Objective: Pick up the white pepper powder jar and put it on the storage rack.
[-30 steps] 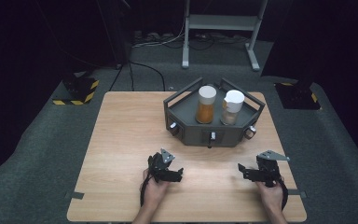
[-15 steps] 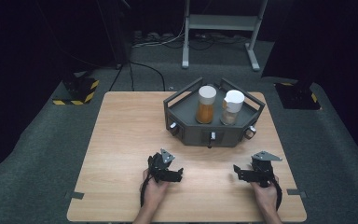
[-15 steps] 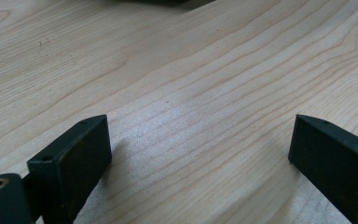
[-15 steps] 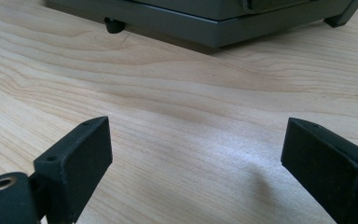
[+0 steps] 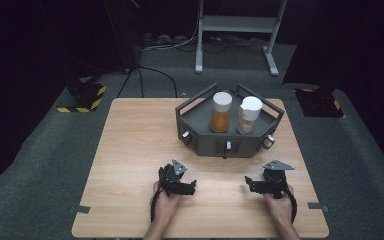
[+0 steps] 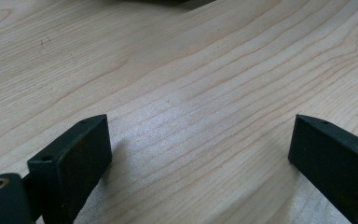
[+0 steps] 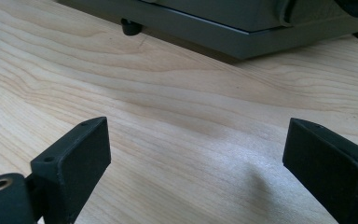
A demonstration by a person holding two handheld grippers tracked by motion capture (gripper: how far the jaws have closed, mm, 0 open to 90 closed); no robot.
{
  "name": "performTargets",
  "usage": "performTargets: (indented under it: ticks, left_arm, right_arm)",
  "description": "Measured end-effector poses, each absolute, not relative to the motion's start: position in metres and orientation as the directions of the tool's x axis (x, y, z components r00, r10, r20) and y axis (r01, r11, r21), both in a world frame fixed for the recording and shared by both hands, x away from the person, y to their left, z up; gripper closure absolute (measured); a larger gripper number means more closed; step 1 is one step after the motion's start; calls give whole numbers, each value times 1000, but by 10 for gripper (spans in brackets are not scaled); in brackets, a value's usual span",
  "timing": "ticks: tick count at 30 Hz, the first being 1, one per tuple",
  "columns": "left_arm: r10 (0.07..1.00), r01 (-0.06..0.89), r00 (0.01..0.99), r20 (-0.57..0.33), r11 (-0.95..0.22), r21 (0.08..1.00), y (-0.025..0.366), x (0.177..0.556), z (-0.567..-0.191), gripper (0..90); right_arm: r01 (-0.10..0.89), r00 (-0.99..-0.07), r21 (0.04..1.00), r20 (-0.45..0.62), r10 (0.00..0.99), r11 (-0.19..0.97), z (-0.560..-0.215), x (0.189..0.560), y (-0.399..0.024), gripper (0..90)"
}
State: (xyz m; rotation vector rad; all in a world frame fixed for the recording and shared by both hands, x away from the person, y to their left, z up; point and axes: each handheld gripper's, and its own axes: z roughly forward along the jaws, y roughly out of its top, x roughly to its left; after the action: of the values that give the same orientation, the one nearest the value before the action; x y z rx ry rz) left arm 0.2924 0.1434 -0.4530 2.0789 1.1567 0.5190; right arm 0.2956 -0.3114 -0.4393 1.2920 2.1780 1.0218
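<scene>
Both tongs sit low near the front edge of the wooden surface (image 5: 130,150). The left tongs (image 5: 190,188) gape wide with nothing between them. The right tongs (image 5: 248,183) are wide too, jaws just been opening, also empty. The dark tray (image 5: 200,142) with an orange jar (image 5: 220,112) and a pale jar (image 5: 249,115) stands toward the back edge.

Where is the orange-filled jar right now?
In the high view, the orange-filled jar stands upright in the left half of the dark tray at the table's far side, beside the white-capped jar.
</scene>
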Motion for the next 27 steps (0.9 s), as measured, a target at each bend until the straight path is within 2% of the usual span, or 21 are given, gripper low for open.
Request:
performTargets:
  ticks: [15, 20, 27]
  left_arm:
    - [864, 586, 504, 11, -351, 731, 140, 289, -453, 59]
    - [863, 585, 505, 12, -352, 731, 140, 289, -453, 58]
    - [863, 585, 505, 12, -353, 730, 140, 289, -453, 58]
  right_arm:
    - [567, -531, 739, -10, 847, 364, -440, 286, -297, 54]
    - [582, -523, 746, 39, 851, 324, -441, 290, -307, 47]
    - [597, -512, 729, 24, 859, 336, -443, 295, -308, 48]
